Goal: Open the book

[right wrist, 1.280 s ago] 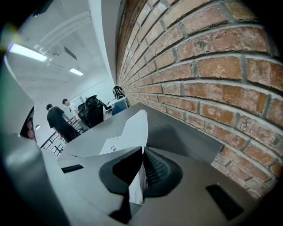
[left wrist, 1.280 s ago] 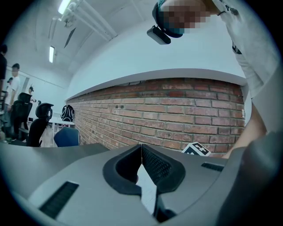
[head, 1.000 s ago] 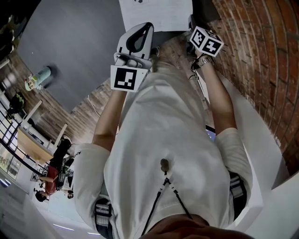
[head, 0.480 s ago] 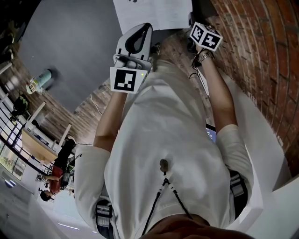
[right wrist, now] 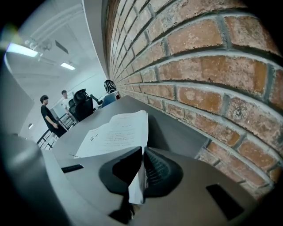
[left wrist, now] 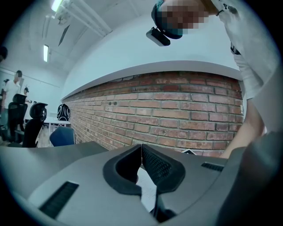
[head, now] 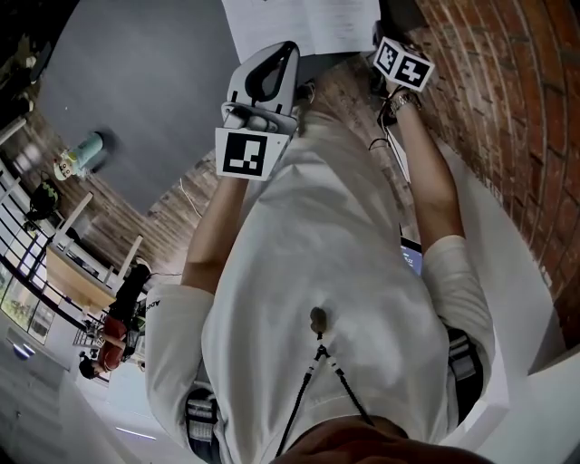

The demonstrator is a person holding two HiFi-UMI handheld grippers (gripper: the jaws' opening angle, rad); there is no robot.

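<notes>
The book [head: 299, 23] lies open on the grey table [head: 136, 91] at the top of the head view, white printed pages up. In the right gripper view it [right wrist: 116, 132] lies just beyond the jaws. My right gripper [right wrist: 142, 149] is shut on the edge of one page [right wrist: 137, 185], which runs up between the pads. In the head view only that gripper's [head: 381, 41] marker cube shows, by the book's right edge. My left gripper [head: 288, 47] hovers at the book's near edge. Its [left wrist: 141, 146] tips meet, nothing held; white paper shows through the gap behind them.
A brick wall [head: 507, 109] runs close along the right, with a white ledge [head: 489, 236] below it. A teal bottle [head: 77, 149] stands far left on the table. People and office chairs [right wrist: 79, 103] are in the distance past the table's far end.
My right gripper has shifted a little toward the book's right edge, page still pinched. The left gripper has stayed where it was.
</notes>
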